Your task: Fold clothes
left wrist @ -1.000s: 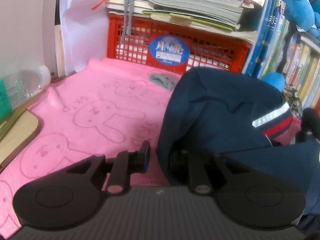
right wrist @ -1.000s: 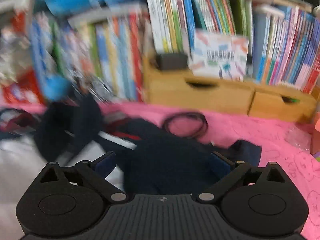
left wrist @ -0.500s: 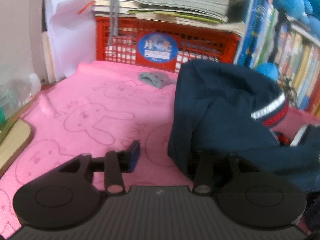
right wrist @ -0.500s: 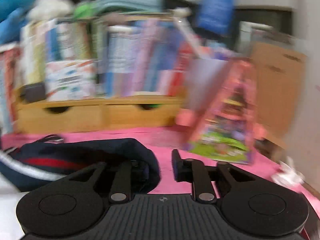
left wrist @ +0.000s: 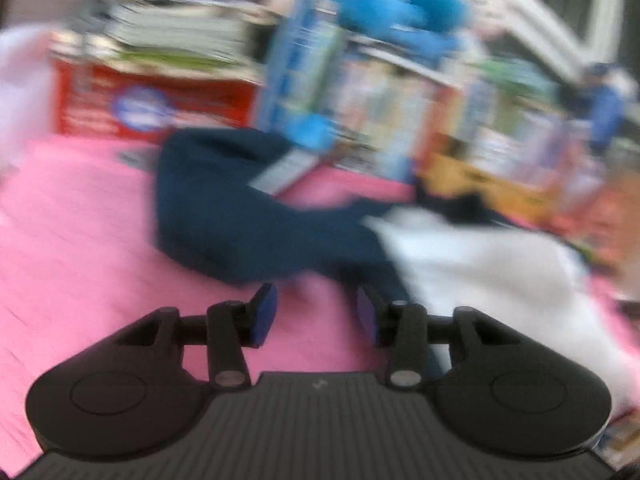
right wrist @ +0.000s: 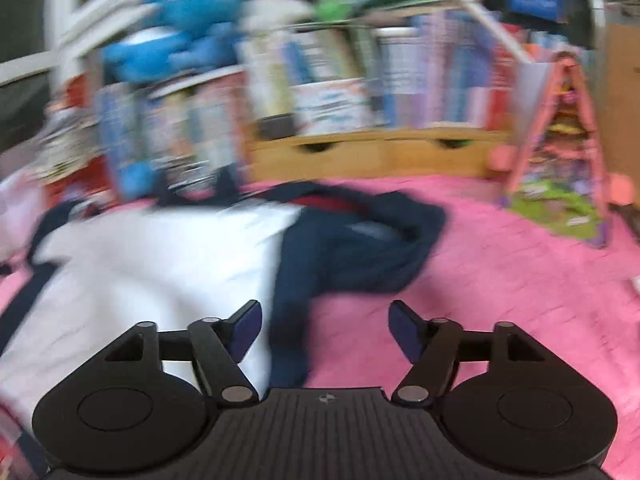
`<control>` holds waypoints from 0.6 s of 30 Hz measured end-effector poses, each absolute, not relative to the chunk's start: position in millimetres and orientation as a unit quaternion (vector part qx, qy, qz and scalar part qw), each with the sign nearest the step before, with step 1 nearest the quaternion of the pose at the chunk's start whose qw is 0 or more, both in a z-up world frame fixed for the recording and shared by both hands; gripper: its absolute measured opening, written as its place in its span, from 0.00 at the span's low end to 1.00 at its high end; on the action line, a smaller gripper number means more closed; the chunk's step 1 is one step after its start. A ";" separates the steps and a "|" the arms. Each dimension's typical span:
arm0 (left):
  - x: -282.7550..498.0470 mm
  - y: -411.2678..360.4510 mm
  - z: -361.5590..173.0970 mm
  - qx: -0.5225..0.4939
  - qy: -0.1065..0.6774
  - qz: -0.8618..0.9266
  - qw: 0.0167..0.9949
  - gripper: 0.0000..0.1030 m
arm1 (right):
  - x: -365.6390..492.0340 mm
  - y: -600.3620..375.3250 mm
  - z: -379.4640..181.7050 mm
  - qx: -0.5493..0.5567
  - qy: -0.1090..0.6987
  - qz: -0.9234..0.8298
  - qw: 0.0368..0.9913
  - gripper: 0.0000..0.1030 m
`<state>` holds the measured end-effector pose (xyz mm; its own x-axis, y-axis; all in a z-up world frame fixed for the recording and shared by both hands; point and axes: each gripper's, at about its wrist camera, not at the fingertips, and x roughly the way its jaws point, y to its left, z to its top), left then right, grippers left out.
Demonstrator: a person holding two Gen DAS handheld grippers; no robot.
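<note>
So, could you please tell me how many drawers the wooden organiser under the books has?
2: the left drawer and the right drawer, side by side in the wooden organiser. Blur may hide others.

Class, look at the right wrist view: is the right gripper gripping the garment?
No. The right gripper is open, nothing pinched between its fingers, the navy garment lying free.

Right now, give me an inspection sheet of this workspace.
Surface: pink towel with a faint print covers it.
Job's things: navy jacket with white panel, lying crumpled, sleeves bunched.
Clutter: pink toy house on the towel.
Grippers: left gripper open, empty; right gripper open, empty.
Cables: nothing seen.
Surroundings: red crate, book rows, wooden drawers, blue plush; heavy blur.
</note>
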<state>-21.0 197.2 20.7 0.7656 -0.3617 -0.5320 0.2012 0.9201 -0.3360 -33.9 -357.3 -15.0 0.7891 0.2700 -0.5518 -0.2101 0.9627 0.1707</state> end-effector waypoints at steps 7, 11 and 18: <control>-42.8 161.0 4.8 -0.150 0.361 -0.187 0.901 0.71 | -69.1 -342.5 -34.5 0.090 0.330 0.157 0.926 0.80; -36.7 152.0 -5.7 -0.182 0.385 -0.189 0.885 0.73 | -82.8 -336.2 -44.9 0.101 0.330 0.178 0.921 0.91; -44.8 133.7 -11.3 -0.152 0.384 -0.169 0.895 0.04 | -92.6 -312.6 -58.1 0.083 0.334 0.180 0.921 0.86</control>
<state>-44.8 133.7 -11.3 0.6476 -0.4192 -0.6363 0.1861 0.8968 -0.4015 -92.6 -312.6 -58.1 0.7116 0.3867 -0.5865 -0.2760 0.9216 0.2728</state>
